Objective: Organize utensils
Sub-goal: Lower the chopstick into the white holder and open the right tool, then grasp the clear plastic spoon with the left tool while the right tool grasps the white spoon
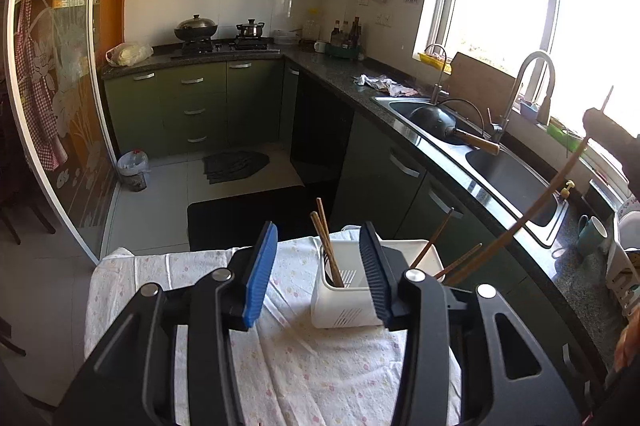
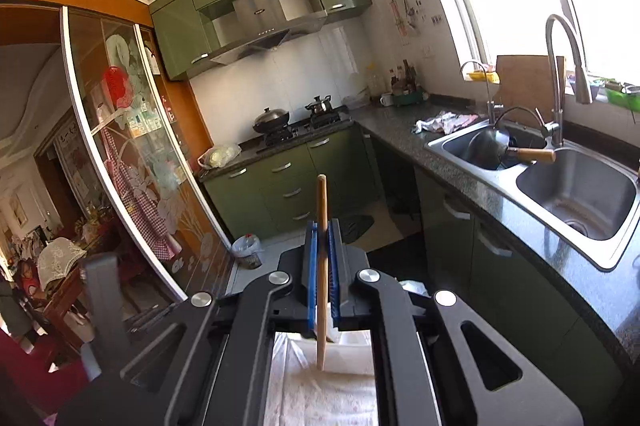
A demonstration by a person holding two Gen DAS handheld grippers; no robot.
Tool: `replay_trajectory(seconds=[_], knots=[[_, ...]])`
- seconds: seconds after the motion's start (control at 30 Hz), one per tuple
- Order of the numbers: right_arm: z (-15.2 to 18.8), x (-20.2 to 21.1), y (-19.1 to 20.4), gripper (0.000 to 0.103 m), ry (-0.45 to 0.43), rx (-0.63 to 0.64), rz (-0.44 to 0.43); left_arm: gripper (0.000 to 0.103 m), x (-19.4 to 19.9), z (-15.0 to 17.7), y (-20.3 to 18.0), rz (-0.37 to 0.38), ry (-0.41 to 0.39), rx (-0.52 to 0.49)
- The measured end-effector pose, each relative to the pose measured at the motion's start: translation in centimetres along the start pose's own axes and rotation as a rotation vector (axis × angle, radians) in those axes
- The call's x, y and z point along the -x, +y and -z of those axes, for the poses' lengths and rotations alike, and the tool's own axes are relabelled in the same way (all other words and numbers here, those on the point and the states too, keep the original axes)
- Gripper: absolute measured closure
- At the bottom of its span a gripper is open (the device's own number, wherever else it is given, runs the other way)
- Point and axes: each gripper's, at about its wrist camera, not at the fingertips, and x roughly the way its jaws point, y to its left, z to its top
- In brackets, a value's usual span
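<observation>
While right gripper (image 2: 324, 258) clamps chopstick (image 2: 321, 266), left gripper (image 1: 316, 266) gapes, seemingly empty

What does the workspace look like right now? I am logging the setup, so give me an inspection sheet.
Surface: white floral cloth over a small table.
Job's things: white plastic utensil holder holding brown wooden chopsticks; one light wooden chopstick held upright.
Clutter: nothing seen on the cloth.
Grippers: left claw open, empty; right claw shut on the light chopstick.
Cables: nothing seen.
Surroundings: green kitchen cabinets, steel double sink, black wok on the stove.
</observation>
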Motion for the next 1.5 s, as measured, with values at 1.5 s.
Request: replay_trajectory(seconds=[1.5], knots=[[13.9, 3.2, 2.6, 0.062, 0.136, 0.216, -0.099, 0.079, -5.9, 24.4, 8.3, -0.116, 0.858, 0.054]])
